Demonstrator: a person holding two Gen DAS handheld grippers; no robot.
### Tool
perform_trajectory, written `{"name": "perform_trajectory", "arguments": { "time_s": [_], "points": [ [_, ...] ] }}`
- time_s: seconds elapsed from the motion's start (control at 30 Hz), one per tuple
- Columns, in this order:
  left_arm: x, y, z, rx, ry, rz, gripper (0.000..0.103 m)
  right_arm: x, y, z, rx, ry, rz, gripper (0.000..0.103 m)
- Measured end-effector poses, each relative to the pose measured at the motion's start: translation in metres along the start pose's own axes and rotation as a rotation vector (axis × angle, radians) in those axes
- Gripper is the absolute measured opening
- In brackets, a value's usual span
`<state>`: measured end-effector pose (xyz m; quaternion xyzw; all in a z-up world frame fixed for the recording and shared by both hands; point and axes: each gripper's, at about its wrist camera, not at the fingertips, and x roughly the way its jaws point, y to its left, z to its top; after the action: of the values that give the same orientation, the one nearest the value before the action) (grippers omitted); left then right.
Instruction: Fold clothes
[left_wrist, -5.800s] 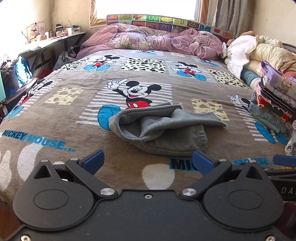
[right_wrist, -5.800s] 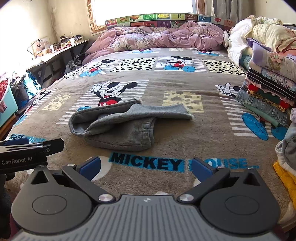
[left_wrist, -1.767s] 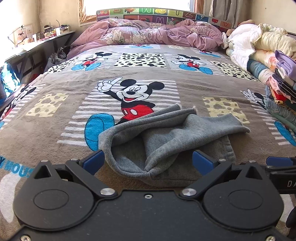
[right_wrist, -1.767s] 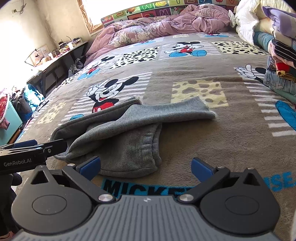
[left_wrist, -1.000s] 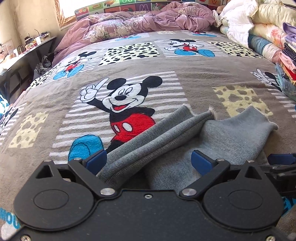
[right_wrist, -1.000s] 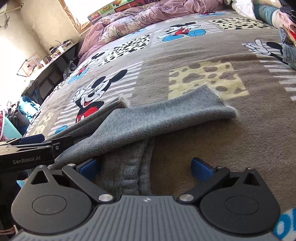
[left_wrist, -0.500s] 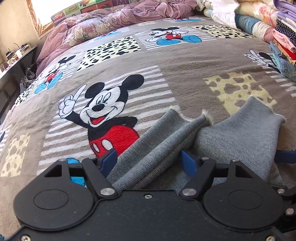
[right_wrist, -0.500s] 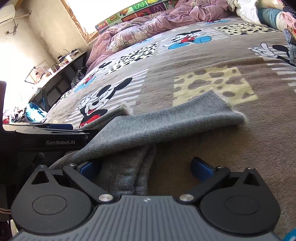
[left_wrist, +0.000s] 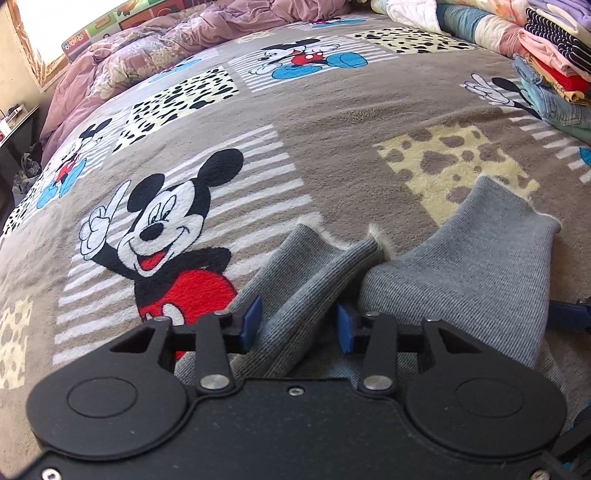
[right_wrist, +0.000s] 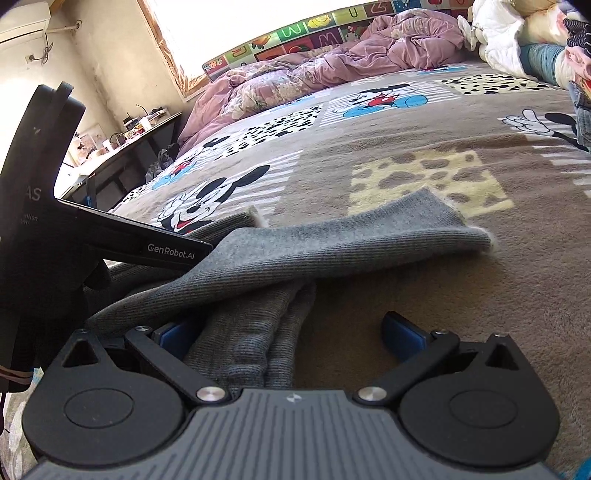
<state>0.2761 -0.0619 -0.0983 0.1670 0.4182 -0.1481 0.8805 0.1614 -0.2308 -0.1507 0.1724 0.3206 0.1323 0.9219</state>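
Observation:
Grey sweatpants (left_wrist: 461, 266) lie crumpled on the Mickey Mouse blanket (left_wrist: 332, 122). My left gripper (left_wrist: 297, 325) straddles one grey leg (left_wrist: 306, 280), its blue pads close on either side of the cloth, partly closed. In the right wrist view the sweatpants (right_wrist: 332, 240) spread ahead, one leg stretched to the right. My right gripper (right_wrist: 284, 332) is open wide, its left pad at the bunched cloth, its right pad over bare blanket (right_wrist: 443, 288). The left gripper's body (right_wrist: 110, 240) shows at the left there.
Stacks of folded clothes (left_wrist: 546, 59) line the right edge of the bed. A rumpled purple duvet (right_wrist: 332, 62) lies at the head. A desk (right_wrist: 140, 133) stands left of the bed.
Both grippers moved forward and down onto the sweatpants. My left gripper's jaws have narrowed around a grey leg. My right gripper stayed open.

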Motion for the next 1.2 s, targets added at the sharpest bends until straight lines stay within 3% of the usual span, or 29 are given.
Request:
{"name": "perform_trajectory", "arguments": {
  "time_s": [0.1, 0.23, 0.43, 0.83, 1.2],
  "points": [
    [-0.003, 0.006, -0.001, -0.045, -0.003, -0.051, 0.029, -0.001, 0.0, -0.004, -0.007, -0.02, 0.0, 0.103],
    [-0.012, 0.015, -0.002, -0.084, -0.039, -0.05, 0.019, -0.003, -0.002, -0.007, -0.005, -0.042, 0.009, 0.103],
    [-0.034, 0.04, -0.006, -0.193, -0.102, -0.062, 0.013, -0.003, -0.006, -0.01, 0.006, -0.063, 0.026, 0.103],
    [-0.081, 0.103, -0.028, -0.388, -0.234, -0.006, 0.011, -0.003, -0.007, -0.013, 0.005, -0.079, 0.037, 0.103],
    [-0.126, 0.158, -0.071, -0.55, -0.329, 0.061, 0.011, -0.002, -0.006, -0.014, -0.003, -0.083, 0.032, 0.103]
  ]
}}
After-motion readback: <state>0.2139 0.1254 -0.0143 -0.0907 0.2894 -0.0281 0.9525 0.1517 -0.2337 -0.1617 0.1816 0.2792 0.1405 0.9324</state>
